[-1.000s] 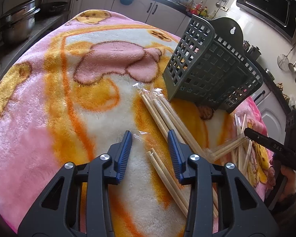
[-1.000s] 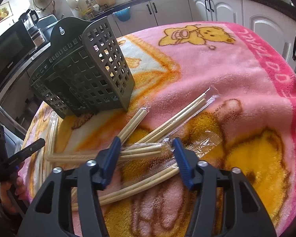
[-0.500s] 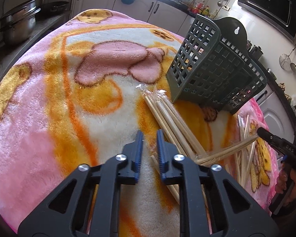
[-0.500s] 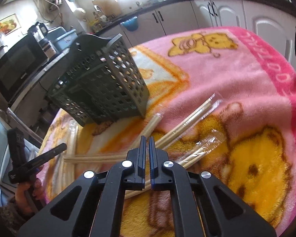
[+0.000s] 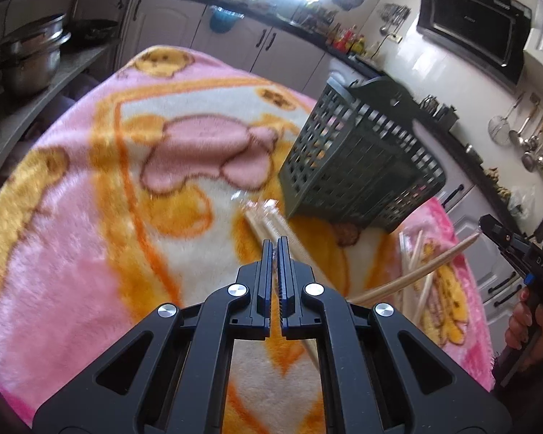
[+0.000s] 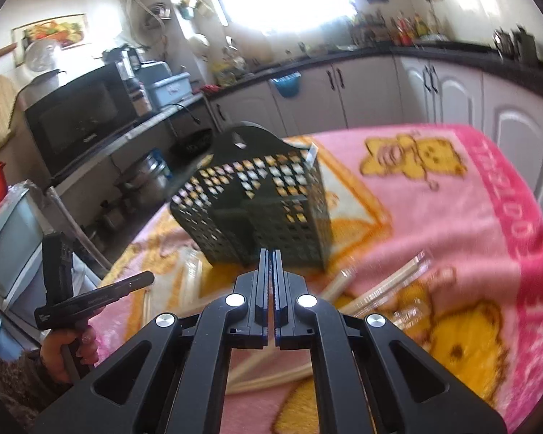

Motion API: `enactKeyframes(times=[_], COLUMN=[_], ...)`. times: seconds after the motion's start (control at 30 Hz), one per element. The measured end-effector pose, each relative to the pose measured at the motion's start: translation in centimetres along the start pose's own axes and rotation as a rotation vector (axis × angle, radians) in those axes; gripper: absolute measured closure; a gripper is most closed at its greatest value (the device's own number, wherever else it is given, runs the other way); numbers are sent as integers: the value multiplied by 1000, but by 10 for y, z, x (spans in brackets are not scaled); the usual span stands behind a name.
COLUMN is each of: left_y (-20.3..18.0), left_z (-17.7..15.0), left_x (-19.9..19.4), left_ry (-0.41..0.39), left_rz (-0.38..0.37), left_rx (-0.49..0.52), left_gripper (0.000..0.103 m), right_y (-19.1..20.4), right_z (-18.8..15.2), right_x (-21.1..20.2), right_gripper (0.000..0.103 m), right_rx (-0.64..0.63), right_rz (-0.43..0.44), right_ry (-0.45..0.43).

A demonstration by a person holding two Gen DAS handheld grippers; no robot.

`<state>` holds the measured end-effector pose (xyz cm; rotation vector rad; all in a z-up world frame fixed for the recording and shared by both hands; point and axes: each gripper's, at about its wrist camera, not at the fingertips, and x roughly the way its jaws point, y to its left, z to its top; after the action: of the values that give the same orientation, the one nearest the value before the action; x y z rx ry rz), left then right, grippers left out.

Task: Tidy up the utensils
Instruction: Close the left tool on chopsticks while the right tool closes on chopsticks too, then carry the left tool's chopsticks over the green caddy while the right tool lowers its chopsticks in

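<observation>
A dark green slotted utensil basket (image 5: 362,166) lies tilted on the pink and yellow blanket (image 5: 90,238); it also shows in the right wrist view (image 6: 260,209). Wrapped wooden chopstick pairs (image 5: 271,224) lie in front of it, and more (image 6: 391,282) show in the right wrist view. My left gripper (image 5: 275,253) is shut on the clear wrapper of a chopstick pair. My right gripper (image 6: 270,264) is shut; seen from the left wrist view (image 5: 488,228), it holds a wrapped chopstick pair (image 5: 416,275) lifted above the blanket.
Kitchen counters and cabinets (image 6: 380,86) ring the table. Steel pots (image 5: 29,54) stand at the left, a microwave (image 6: 79,112) behind the basket. Hanging ladles (image 5: 525,133) are on the right wall. More chopsticks (image 5: 420,289) lie by the table's right edge.
Both grippers closed from wide open to shut over the chopsticks. Both then rose, and the right one lifted a chopstick pair off the blanket.
</observation>
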<state>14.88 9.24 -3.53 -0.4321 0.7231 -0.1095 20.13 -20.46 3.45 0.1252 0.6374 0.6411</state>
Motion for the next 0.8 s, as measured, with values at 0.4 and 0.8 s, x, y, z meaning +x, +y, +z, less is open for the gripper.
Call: enactKeyframes(times=[0.4, 0.8], left_y=[-40, -81], left_z=[37, 74], left_x=[-40, -62], left_ry=[-100, -179], left_rz=[-106, -203], left_rx=[94, 179], left_gripper=[102, 102], right_y=[48, 65], right_z=[36, 63], right_x=[-25, -43], right_gripper=[101, 101], right_rx=[-161, -240], right_rz=[45, 30], right_ry=[-90, -153])
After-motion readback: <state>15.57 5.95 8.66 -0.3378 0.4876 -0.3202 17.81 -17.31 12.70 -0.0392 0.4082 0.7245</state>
